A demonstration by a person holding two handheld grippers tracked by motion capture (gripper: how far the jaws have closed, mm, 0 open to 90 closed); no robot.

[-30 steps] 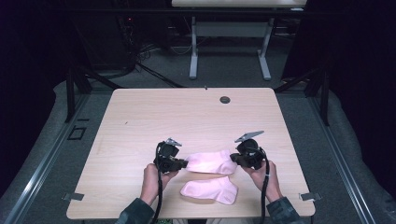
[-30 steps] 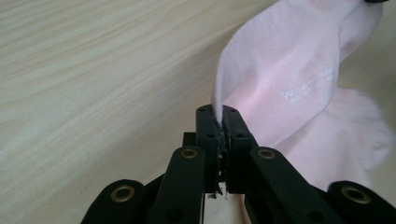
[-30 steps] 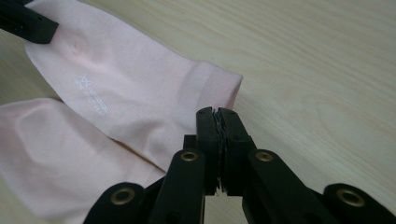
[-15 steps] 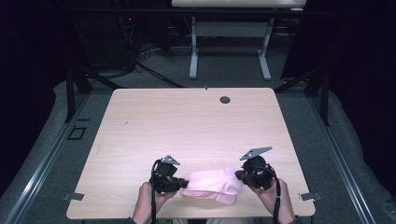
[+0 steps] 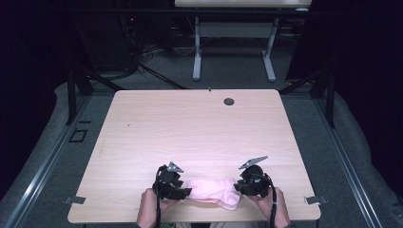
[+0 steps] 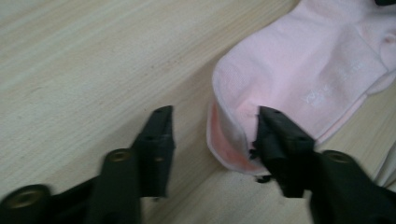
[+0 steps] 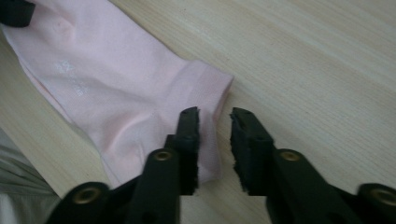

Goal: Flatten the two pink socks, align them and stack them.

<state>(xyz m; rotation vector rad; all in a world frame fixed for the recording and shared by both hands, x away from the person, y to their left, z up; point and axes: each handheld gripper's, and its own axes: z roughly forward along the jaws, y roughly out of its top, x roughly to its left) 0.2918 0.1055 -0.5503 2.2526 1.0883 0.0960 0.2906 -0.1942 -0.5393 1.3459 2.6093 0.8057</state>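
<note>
Near the table's front edge, a soft pink sock [image 5: 213,191] of fine ribbed knit is laid flat on the pale wood-grain table [image 5: 190,128], stretched between the two grippers. A faint white print is seen on its fabric in both gripper views. A second layer of pink cloth appears to lie beneath it, though whether it is a separate sock cannot be told.

The left gripper [image 5: 183,192] is held at the sock's left end; its black jaws have just been opening and now stand apart. In the left gripper view [image 6: 212,135] one jaw rests at the rim of the open cuff, whose darker pink inside is exposed, while the other is set over bare wood; the pads are not pressed on the cloth.

The right gripper [image 5: 240,186] is held at the sock's right end. Its jaws have also just been opening and are parted narrowly; in the right gripper view [image 7: 214,135] the folded hem lies between them, and no pinch is seen.

Most of the tabletop beyond the grippers is left as open room. A small dark round grommet [image 5: 229,101] is set near the far edge.
</note>
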